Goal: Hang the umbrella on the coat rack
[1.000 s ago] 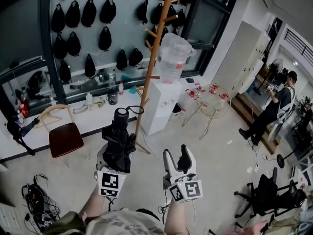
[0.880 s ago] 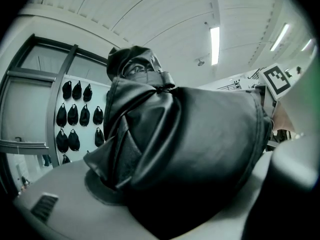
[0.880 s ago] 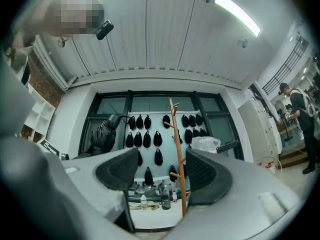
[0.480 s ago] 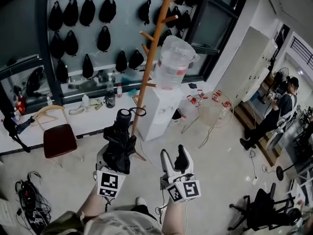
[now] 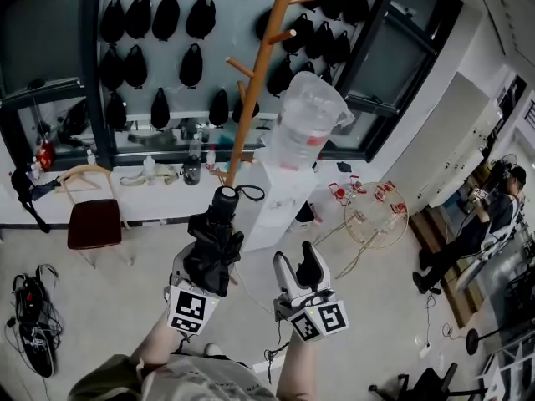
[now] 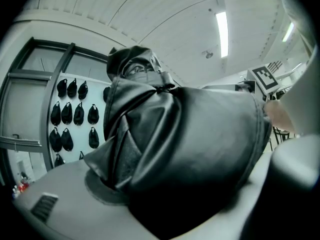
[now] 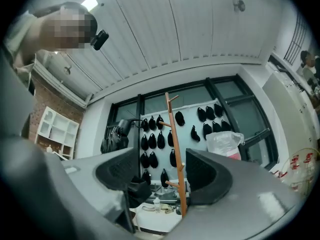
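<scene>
A folded black umbrella (image 5: 213,249) stands upright in my left gripper (image 5: 207,261), which is shut on its bundled canopy. Its handle (image 5: 226,199) points up, with a strap loop (image 5: 249,193) to the right of it. In the left gripper view the umbrella (image 6: 185,144) fills the space between the jaws. The wooden coat rack (image 5: 255,73) rises just behind the handle, with short pegs (image 5: 238,63) along the pole. My right gripper (image 5: 303,272) is open and empty, to the right of the umbrella. The right gripper (image 7: 162,176) frames the coat rack (image 7: 176,154) between its jaws, with the umbrella (image 7: 114,136) at left.
A white water dispenser (image 5: 280,199) with a clear bottle (image 5: 305,128) stands right of the rack. Black caps (image 5: 167,23) hang on the wall behind. A chair (image 5: 94,222) stands left, a wire table (image 5: 376,215) right, cables (image 5: 33,295) lie on the floor, and a person (image 5: 493,215) stands far right.
I have come nearer to the coat rack and dispenser, and both grippers came forward with me. The umbrella stays in the left gripper; the right jaws stay apart.
</scene>
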Demonstrator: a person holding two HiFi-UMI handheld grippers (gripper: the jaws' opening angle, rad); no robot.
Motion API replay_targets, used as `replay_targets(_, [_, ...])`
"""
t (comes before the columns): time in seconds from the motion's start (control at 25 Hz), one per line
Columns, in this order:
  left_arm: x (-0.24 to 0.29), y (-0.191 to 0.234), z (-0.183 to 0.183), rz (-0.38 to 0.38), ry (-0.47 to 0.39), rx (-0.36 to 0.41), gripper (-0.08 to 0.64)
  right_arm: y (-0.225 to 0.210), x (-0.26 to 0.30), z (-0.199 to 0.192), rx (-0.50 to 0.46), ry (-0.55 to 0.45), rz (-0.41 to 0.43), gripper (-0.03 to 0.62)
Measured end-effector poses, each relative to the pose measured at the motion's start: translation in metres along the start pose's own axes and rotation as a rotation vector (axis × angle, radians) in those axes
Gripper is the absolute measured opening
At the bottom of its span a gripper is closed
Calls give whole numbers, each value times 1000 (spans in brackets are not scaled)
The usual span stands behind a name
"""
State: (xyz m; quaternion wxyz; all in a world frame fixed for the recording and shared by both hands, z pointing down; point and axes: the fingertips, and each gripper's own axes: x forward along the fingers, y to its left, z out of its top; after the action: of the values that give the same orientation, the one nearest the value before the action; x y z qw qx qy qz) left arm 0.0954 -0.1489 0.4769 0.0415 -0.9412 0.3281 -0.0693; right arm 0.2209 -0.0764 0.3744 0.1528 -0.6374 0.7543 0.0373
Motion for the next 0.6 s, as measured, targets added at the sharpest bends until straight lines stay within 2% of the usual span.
replay_targets(0.2, [28, -28, 4, 6, -7, 8, 327, -18, 9, 9, 50, 8, 149, 289])
replay_targets(0.4, [48, -48, 4, -13, -2, 35, 327, -12, 27, 14, 108, 20, 324, 291])
replay_targets(0.48, [55, -52, 5, -19, -4, 43, 327, -4, 35, 13, 129, 41, 395, 359])
replay_targets(0.6, [65, -56, 6, -37, -9, 56, 327, 4, 46, 8, 134, 64, 457, 360])
